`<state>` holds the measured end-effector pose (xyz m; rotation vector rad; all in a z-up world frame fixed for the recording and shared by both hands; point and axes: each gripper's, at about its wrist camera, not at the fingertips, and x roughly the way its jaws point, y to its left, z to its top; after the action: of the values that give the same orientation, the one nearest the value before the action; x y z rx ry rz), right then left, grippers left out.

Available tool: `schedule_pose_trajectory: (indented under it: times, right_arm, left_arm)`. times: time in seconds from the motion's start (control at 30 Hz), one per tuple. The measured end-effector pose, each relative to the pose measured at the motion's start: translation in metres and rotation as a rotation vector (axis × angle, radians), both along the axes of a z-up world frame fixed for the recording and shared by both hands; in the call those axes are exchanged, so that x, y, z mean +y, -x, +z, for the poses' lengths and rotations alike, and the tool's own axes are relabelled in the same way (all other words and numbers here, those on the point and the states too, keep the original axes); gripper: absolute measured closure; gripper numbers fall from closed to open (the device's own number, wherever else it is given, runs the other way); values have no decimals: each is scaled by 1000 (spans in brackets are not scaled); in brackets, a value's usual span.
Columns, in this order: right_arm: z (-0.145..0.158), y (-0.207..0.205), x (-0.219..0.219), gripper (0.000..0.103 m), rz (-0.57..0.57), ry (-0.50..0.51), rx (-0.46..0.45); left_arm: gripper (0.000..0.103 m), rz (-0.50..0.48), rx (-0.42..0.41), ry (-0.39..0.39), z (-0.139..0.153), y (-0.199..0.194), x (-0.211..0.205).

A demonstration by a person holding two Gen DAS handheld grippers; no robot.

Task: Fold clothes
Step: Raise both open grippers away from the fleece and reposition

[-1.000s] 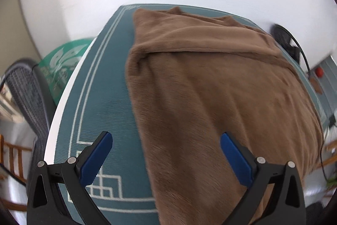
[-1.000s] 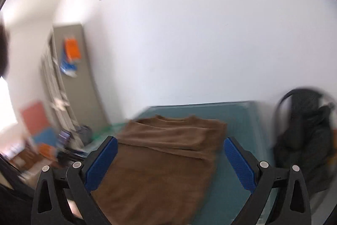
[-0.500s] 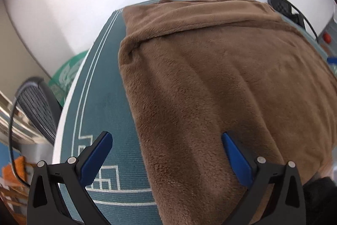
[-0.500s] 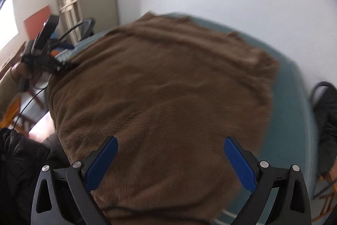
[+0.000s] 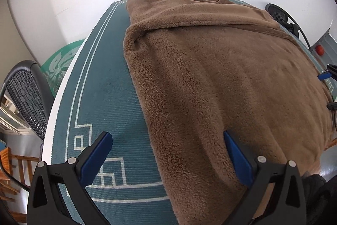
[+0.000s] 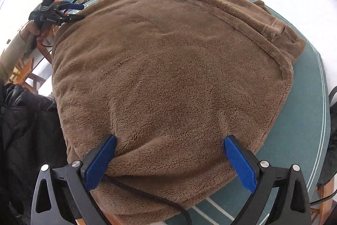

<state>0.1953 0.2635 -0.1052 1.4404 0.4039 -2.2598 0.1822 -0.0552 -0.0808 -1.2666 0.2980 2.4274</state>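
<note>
Both your left gripper [image 5: 166, 153] and right gripper [image 6: 169, 153] hang spread wide, empty, over the brown fleece garment [image 6: 168, 69] sprawled across the teal table mat [image 5: 99, 98] (thick, floppy, probably grippy), so pinch its near-edge hem corners.

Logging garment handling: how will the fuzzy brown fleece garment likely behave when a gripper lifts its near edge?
The fuzzy brown fleece garment will probably go floppy: it already drapes over the table edge. Its thick pile suggests it is bulky, so the open right gripper may need a wide bite. It seems unlikely to slide on the ribbed teal mat.
</note>
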Motion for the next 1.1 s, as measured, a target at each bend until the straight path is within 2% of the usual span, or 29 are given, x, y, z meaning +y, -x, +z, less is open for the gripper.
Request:
schedule_pose_trajectory:
  times: [0.2, 0.47, 0.63, 0.77, 0.97, 1.1]
  right_arm:
    - [-1, -4, 2, 1, -20, 23, 40]
    - [-1, -17, 2, 1, -164, 21, 93]
    - [4, -37, -5, 1, -247, -19, 103]
    - [6, -54, 4, 1, -293, -15, 88]
    - [22, -106, 25, 1, -370, 61, 131]
    - [25, -136, 40, 1, -468, 223, 150]
  left_arm:
    - [0, 11, 7, -40, 0, 1, -7]
    - [0, 53, 34, -46, 3, -7, -5]
    - [0, 9, 82, -17, 11, -32, -6]
    - [0, -23, 89, -40, 12, -50, -10]
    - [0, -45, 60, -125, 15, -66, -16]
    - [0, -63, 59, -148, 16, -76, -15]
